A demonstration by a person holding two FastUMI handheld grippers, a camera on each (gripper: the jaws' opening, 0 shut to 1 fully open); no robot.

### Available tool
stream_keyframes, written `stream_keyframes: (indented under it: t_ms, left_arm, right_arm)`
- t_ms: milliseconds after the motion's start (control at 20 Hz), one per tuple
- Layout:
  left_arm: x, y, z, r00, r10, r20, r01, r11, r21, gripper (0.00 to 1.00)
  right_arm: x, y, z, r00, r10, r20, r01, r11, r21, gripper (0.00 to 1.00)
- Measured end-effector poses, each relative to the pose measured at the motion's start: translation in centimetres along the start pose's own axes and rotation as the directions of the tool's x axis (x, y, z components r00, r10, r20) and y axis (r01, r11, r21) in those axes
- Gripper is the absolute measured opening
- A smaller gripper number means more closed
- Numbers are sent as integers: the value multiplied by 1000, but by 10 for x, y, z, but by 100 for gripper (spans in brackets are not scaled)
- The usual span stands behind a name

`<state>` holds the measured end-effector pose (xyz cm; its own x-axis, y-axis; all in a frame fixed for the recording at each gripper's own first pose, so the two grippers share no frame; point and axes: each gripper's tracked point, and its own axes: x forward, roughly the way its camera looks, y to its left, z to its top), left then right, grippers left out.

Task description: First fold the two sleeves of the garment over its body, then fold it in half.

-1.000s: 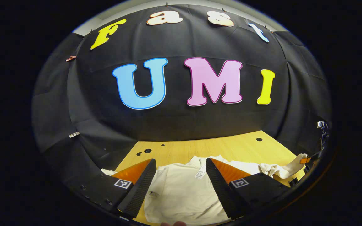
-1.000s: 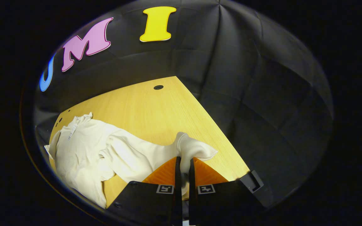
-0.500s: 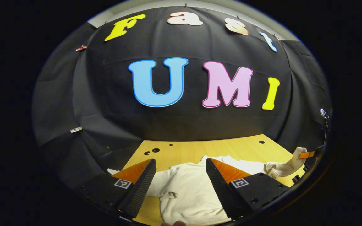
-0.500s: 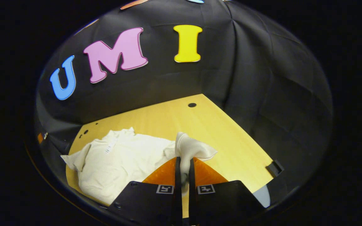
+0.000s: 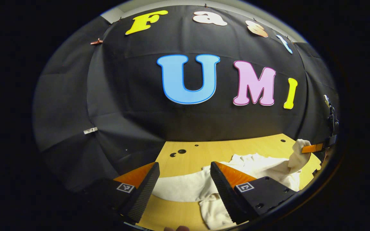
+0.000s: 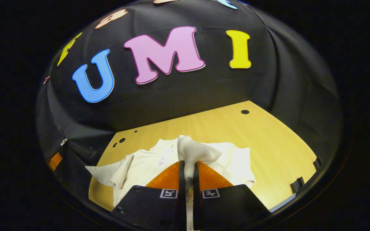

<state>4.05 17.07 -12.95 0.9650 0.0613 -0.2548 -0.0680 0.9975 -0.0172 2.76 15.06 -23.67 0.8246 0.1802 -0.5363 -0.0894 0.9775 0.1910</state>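
A cream long-sleeved top [image 6: 146, 165] lies on a light wooden table [image 6: 268, 144] inside a booth hung with black cloth [image 6: 294, 89], its collar toward the far edge and a small white tag [image 6: 165, 157] showing at the neck.

In the right gripper view, the right gripper [image 6: 188, 175] stands with its two fingers drawn close together, both pressing on the cuff of one sleeve [image 6: 195, 150]. The ribbed cuff bunches up above the fingertips and hangs over the middle of the top's body. On the left of that view the other sleeve [image 6: 109, 173] lies spread out flat on the table, reaching toward the near left edge.

In the left gripper view, the left gripper [image 5: 185, 178] is held wide apart with nothing between its fingers. It hangs above the table where the flat sleeve [image 5: 181, 187] runs across the gap between the fingers. Farther to the right in the same view, the top's body [image 5: 262, 165] rests on the wood, and the raised cuff [image 5: 297, 154] stands up near the right edge, gripped by the other tool [image 5: 313, 148].

Several dark round holes [image 5: 181, 151] dot the far part of the table close to the cloth wall.
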Motion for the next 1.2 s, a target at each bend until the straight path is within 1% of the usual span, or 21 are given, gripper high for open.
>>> stream_keyframes:
  t_ms: [150,300,450,550,700,750,800,850,900,950,1000,1050,1100,1150,1200]
  left_arm:
    - [20,36,-21,999,22,-35,-22,1000,-14,98]
    - [42,62,-42,998,19,-53,-20,1000,-15,98]
    - [68,82,-71,995,8,-96,-11,999,-39,98]
    - [86,96,-92,991,24,-133,-33,997,-65,99]
    - [109,119,-115,983,62,-175,-78,993,-89,99]
    - [118,127,-123,979,71,-189,-90,991,-95,98]
    - [125,135,-130,977,80,-200,-101,990,-98,99]
    - [133,142,-138,974,86,-211,-108,989,-97,99]
    - [139,147,-146,970,86,-228,-110,989,-96,99]
    - [144,152,-156,966,83,-246,-110,989,-96,99]
    - [149,154,-164,962,75,-264,-104,990,-99,99]
    - [151,158,-170,958,71,-277,-103,989,-102,99]
    - [155,161,-175,955,68,-287,-101,990,-103,99]
    - [157,164,-181,952,67,-298,-102,989,-104,99]
    - [160,166,-184,950,69,-305,-105,989,-106,99]
  right_arm:
    - [31,36,-24,999,11,-48,-12,1000,-24,12]
    - [61,60,-59,994,16,-111,-20,999,-30,12]
    - [83,69,-97,982,20,-188,-27,999,-34,12]
    - [94,71,-115,974,12,-228,-20,999,-33,12]
    - [104,83,-144,953,33,-302,-37,999,-10,15]
    - [106,88,-152,947,47,-318,-49,999,3,20]
    - [107,91,-159,940,54,-338,-54,998,10,35]
    - [109,95,-166,933,62,-354,-61,998,14,29]
    - [109,102,-173,925,81,-372,-76,997,29,32]
    - [108,111,-177,918,104,-383,-92,995,49,41]
    - [106,119,-177,913,133,-386,-114,991,72,46]
    - [104,132,-175,906,184,-382,-156,982,103,60]
    - [99,144,-175,893,232,-387,-195,972,131,67]
    - [92,151,-175,882,259,-394,-218,965,146,81]
    - [89,153,-174,878,271,-395,-229,962,151,87]
